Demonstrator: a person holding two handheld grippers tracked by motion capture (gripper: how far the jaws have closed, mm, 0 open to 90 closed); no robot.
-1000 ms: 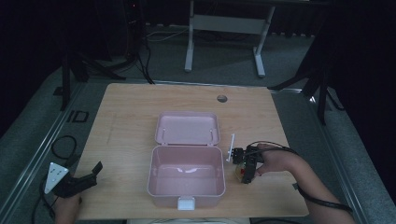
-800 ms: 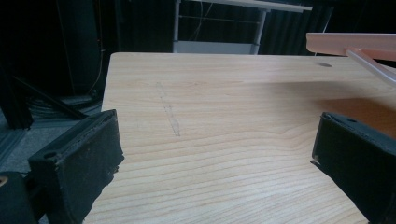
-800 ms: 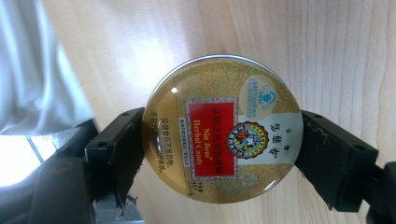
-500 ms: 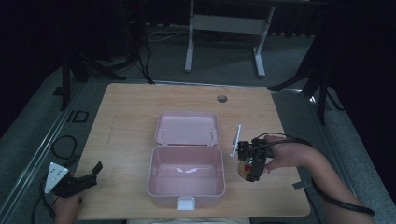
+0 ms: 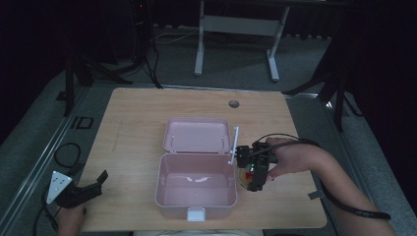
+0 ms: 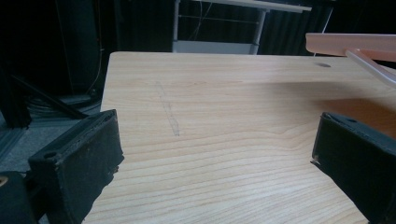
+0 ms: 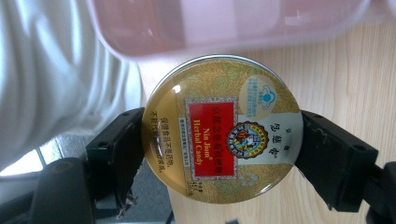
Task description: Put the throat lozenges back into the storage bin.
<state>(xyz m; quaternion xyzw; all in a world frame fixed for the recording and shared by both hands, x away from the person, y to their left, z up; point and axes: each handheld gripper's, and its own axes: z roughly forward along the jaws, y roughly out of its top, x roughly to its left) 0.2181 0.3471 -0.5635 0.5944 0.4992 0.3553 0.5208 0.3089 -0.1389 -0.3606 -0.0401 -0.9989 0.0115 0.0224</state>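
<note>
A round gold candy tin (image 7: 222, 140) with a red label sits between the jaws of my right gripper (image 5: 251, 178). Both black fingers (image 7: 116, 149) press on its sides. The tin (image 5: 245, 175) is low over the wooden table (image 5: 137, 123), just right of an open pink box (image 5: 196, 199), whose lid (image 5: 196, 135) lies flat behind it. My left gripper (image 5: 96, 184) rests at the table's near left corner, open, with bare wood between its wide-apart jaws (image 6: 219, 154).
A thin white rod (image 5: 233, 145) lies by the box's right rim, near the right gripper. A cable hole (image 5: 233, 103) is at the table's far edge. A corner of the pink box (image 6: 350, 44) is at the upper right of the left gripper view.
My right gripper has turned with the tin and shifted slightly left toward the box, and the forearm has swung round. The left gripper has not moved.
</note>
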